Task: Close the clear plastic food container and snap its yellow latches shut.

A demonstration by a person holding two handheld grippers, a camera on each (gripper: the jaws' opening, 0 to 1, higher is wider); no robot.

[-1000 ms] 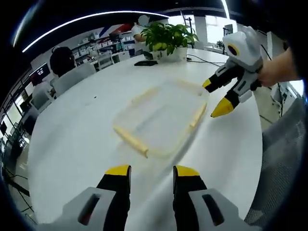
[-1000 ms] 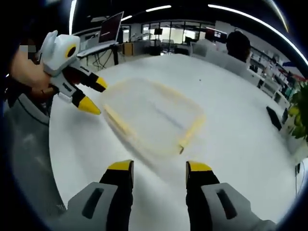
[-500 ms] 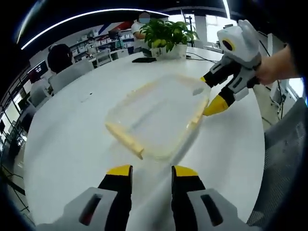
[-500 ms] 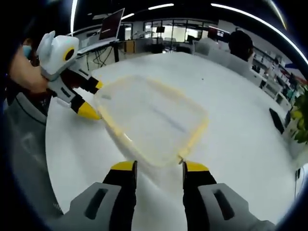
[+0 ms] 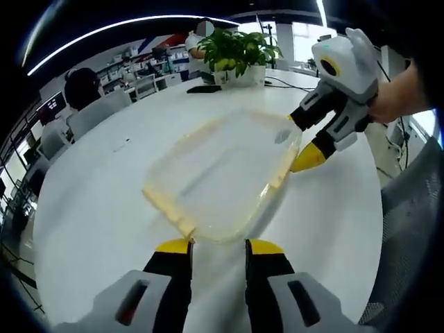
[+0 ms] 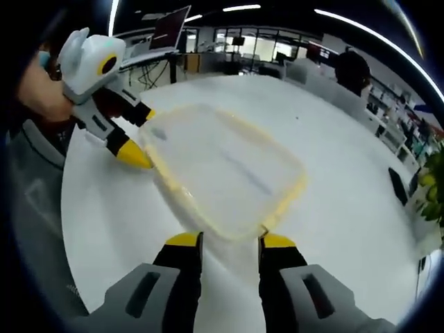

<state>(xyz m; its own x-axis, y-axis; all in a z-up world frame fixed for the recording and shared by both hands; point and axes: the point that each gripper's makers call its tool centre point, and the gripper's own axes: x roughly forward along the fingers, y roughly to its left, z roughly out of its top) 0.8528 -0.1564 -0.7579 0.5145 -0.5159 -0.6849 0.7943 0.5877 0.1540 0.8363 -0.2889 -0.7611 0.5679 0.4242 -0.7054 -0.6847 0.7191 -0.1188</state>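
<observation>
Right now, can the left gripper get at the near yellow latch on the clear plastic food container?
Probably yes. The left gripper has its jaws apart right at the clear plastic food container, beside the near yellow latch, with bare white table around and nothing between.

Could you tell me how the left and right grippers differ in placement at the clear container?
The left gripper straddles the container at one end of a yellow latch; the right gripper straddles it at the other end. The left gripper faces a potted plant, the right gripper a laptop. Both stand open.

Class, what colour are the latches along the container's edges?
Yellow latches on the clear container, best seen in the right gripper view.
</observation>
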